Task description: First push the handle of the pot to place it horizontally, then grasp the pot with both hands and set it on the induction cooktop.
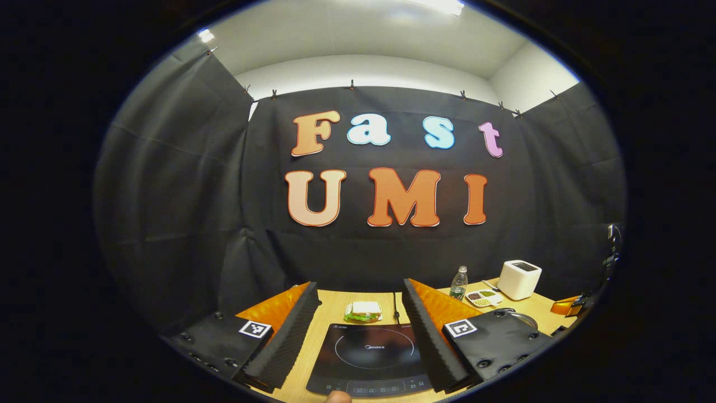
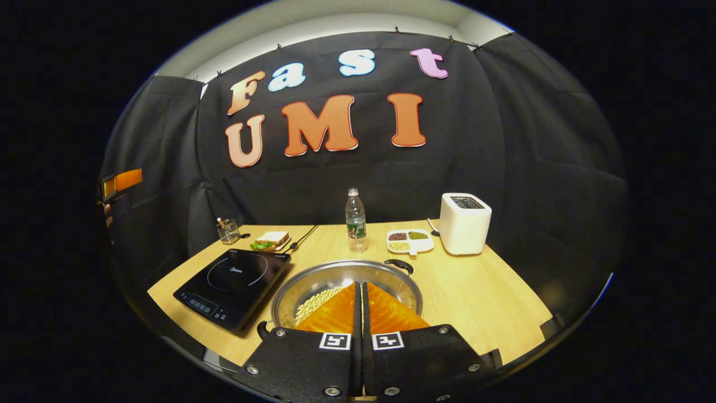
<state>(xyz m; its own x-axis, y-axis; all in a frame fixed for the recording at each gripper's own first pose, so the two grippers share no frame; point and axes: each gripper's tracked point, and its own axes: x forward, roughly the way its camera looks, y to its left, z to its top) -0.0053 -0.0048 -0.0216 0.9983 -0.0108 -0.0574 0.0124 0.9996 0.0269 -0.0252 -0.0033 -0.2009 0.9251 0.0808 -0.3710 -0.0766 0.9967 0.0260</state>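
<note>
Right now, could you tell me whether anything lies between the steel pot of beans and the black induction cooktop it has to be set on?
Nothing visible does. The round steel pot holding pale beans sits right beside the flat black induction cooktop on the wooden table, and the cooktop's glass surface is bare. The sandwich lies behind the cooktop, off the path.

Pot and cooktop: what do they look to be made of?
The pot looks like polished steel: silvery, with bright reflections on its inner wall; its dark handle may be plastic. The cooktop has a glossy black top, probably glass, mirroring the room. The table looks like light wood or a laminate.
</note>
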